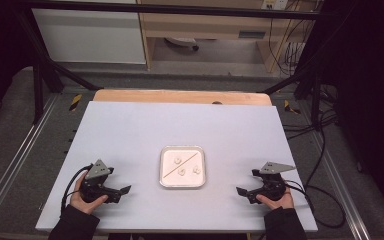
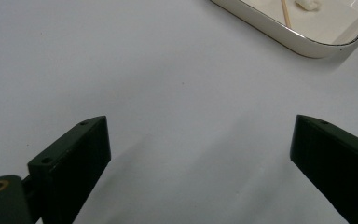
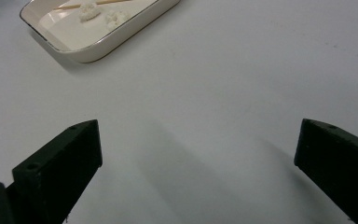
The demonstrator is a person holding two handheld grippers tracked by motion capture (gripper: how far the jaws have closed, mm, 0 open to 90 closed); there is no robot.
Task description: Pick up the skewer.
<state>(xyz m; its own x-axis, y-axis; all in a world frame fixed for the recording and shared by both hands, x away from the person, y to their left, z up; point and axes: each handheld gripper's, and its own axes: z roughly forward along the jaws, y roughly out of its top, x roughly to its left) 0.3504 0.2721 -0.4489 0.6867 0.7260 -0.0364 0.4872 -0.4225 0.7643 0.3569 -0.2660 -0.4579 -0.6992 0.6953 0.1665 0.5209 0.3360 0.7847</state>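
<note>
Left gripper (image 1: 125, 190): held in the person's left hand (image 1: 87, 199) near the front left of the table; jaws stand wide apart with nothing between them, pointing toward the tray.
Right gripper (image 1: 240, 191): held in the right hand (image 1: 275, 200) near the front right; jaws likewise spread wide over bare table, aimed toward the tray.
Table (image 1: 130, 130): pale grey board, with a strip of wood along its far edge.
Tray (image 1: 182, 185): square, white, with rounded corners and a thin shiny rim; sits on the table between the two grippers, slightly farther from the person, well apart from both.
Stick (image 1: 180, 165): thin, light brown; lies slantwise across the tray floor.
White lumps (image 1: 181, 171): three small, soft-looking, uneven pieces in the tray, near the stick; one on its far side, two on its near side. In the right gripper view two of them lie close together (image 3: 89, 10).
</note>
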